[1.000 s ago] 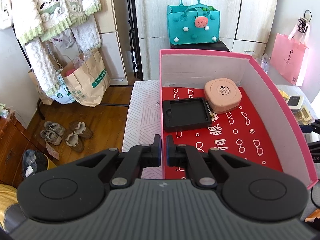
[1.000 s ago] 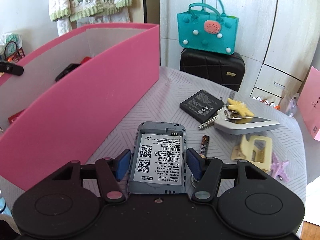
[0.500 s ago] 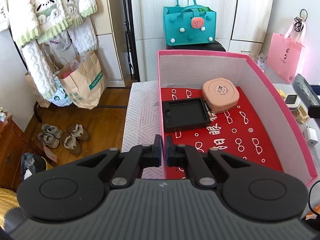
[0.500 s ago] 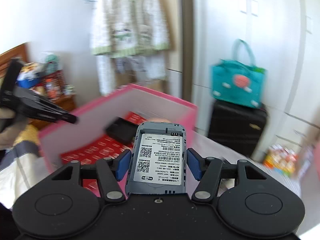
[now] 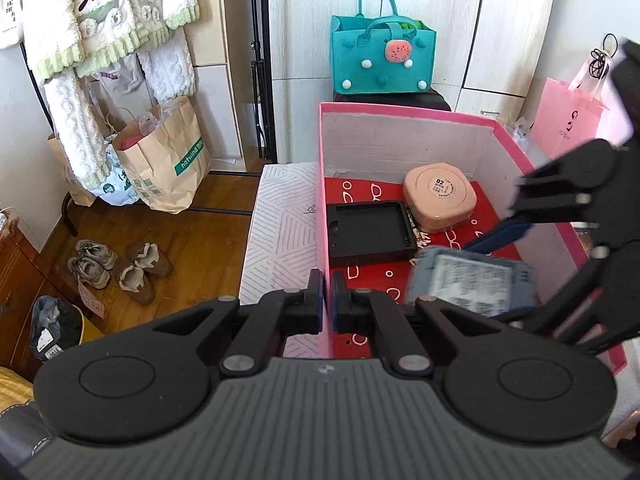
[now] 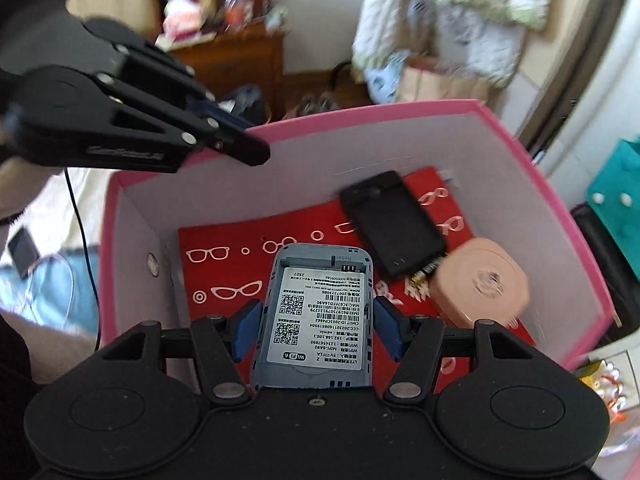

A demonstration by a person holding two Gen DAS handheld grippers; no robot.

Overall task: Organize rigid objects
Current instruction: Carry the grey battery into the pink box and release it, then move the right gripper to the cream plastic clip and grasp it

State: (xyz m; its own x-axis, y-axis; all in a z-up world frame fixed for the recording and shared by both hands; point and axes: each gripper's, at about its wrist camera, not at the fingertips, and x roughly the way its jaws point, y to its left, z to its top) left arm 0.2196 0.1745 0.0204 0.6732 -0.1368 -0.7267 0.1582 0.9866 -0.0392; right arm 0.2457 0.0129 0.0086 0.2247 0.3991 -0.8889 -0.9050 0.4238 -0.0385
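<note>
A pink box [image 5: 400, 110] with a red patterned floor stands on the striped table cloth [image 5: 280, 240]. Inside lie a black tray [image 5: 368, 232], a peach rounded case [image 5: 440, 200] and a small battery [image 5: 412, 228] between them. My left gripper [image 5: 327, 304] is shut on the box's near left wall. My right gripper [image 6: 317, 312] is shut on a grey Wi-Fi router [image 6: 320, 312], label side up, above the box floor. The left wrist view shows that router [image 5: 472, 288], blurred, with the right gripper [image 5: 492, 284] reaching in from the right. In the right wrist view the left gripper [image 6: 240, 148] sits at the box rim [image 6: 400, 108], with the tray [image 6: 392, 224] and case [image 6: 480, 284] beyond.
A teal felt bag [image 5: 382, 60] stands on a black suitcase behind the box. A pink paper bag [image 5: 568, 120] is at the right. A brown paper bag [image 5: 164, 160] and shoes [image 5: 120, 264] are on the wooden floor at the left. Towels hang at upper left.
My right gripper lifted the router off the table, swung it over the box wall and rolled, so it now hangs over the red floor. The left gripper stayed put.
</note>
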